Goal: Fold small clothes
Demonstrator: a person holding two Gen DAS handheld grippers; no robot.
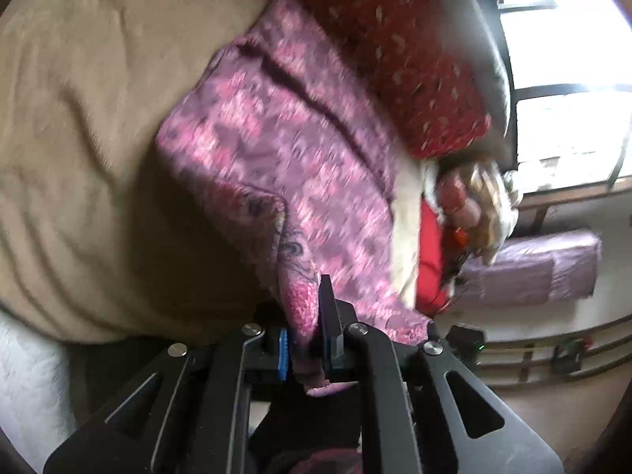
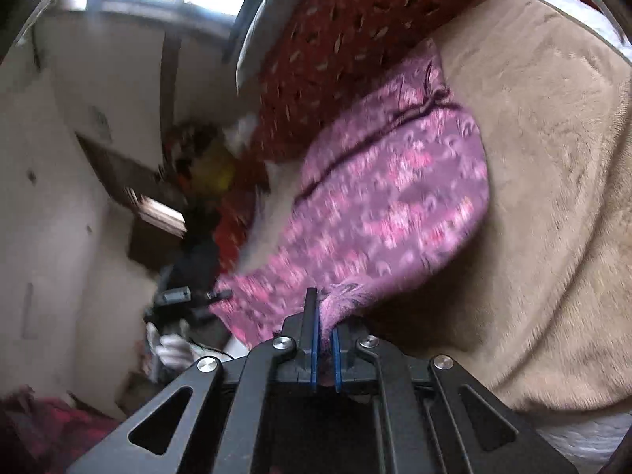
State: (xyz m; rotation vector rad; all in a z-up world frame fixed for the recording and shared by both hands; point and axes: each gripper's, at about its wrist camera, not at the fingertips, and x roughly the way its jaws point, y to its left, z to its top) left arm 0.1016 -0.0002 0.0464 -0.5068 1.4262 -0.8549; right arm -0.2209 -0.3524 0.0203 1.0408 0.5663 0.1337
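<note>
A small pink and purple patterned garment [image 1: 284,150] lies on a tan blanket [image 1: 87,110], partly lifted at its near edge. My left gripper [image 1: 306,339] is shut on one near corner of the garment, cloth bunched between the blue pads. In the right wrist view the same garment [image 2: 395,205] stretches away from my right gripper [image 2: 324,339], which is shut on the other near corner. The left gripper [image 2: 185,300] shows blurred at the garment's far left edge there. Both views are motion-blurred.
A red cushion with pale flecks [image 1: 399,47] lies just beyond the garment, with a grey pillow [image 1: 486,51] behind it. A heap of mixed clothes [image 1: 470,209] sits at the bed's edge. A window [image 1: 568,71] and a purple bench [image 1: 533,268] lie beyond.
</note>
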